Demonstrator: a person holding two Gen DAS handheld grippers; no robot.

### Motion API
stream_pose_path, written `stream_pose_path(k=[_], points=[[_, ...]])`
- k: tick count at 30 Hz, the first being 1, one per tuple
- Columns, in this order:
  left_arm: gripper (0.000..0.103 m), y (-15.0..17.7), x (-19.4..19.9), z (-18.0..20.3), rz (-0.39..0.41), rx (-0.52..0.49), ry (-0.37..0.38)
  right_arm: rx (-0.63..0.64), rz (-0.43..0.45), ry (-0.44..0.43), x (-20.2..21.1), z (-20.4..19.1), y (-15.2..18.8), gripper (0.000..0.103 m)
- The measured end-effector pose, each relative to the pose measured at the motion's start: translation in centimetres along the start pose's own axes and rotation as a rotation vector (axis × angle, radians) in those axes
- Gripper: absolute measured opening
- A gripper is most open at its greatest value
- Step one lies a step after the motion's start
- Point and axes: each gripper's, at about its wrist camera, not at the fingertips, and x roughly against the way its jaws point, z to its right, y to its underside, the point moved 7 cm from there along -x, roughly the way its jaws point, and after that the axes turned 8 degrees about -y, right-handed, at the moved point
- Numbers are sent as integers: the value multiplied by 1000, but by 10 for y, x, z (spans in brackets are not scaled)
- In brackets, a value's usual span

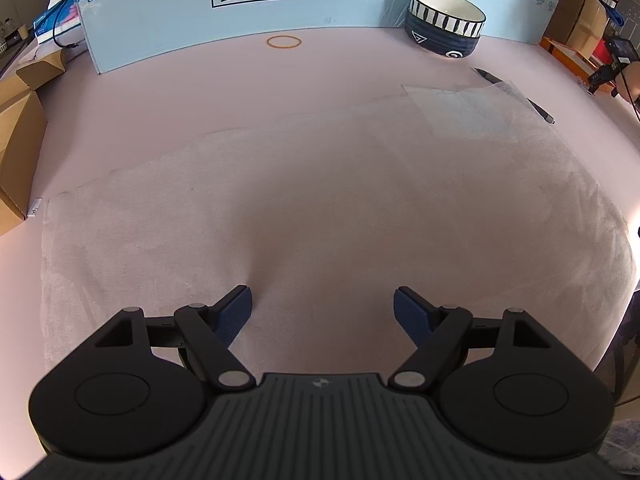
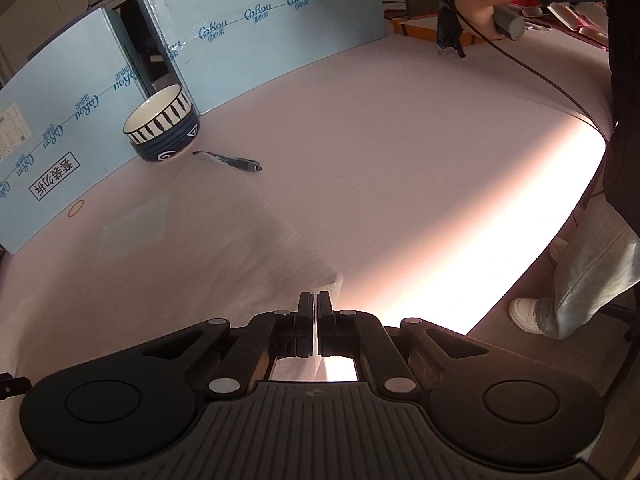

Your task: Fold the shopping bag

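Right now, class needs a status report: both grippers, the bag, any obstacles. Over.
Left gripper open above the shopping bag. Right gripper shut at the bag's corner. Bag flat. Pen and bowl by its far end.

The shopping bag [image 1: 320, 208], thin and nearly the colour of the table [image 1: 200, 92], runs under the left gripper [image 1: 322, 312] body, so its near edge is hidden there, and its right side is cut by the frame edge. In the right wrist view the bag's [image 2: 224, 264] corner disappears between the closed right gripper [image 2: 316, 308] pads; whether fabric is pinched cannot be told. Beyond the bag, the pen [image 1: 516, 94] is partly veiled by a translucent fold. Behind the bowl [image 2: 162, 128], a person's hand [image 2: 476, 4] is cropped at the top edge, and what it grips is unclear.
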Motion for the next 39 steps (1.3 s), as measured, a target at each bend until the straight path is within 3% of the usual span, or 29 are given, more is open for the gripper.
stream_pose_path(k=[6,18,23,25,28,32,34,39], points=[[76,8,10,-6,15,43,32,57,-19,-139,-18,-59,1,2],[76,52,35,-40,15,96,12,207,-95,-470,-37,-206,38,2],[76,75,50,-59,24,129,-8,265,-138,-536,-42,-248,58,2],[76,85,56,-67,26,148,-23,252,-135,-510,-42,-245,58,2],[76,94,62,-79,31,192,-27,225,-92,-392,-41,-217,44,4],[76,94,63,-85,36,195,-21,180,-10,-196,-29,-154,19,19],[76,88,60,-83,39,176,-11,180,14,-132,-24,-135,12,21],[76,69,50,-66,47,107,36,260,42,-67,-21,-124,6,21]])
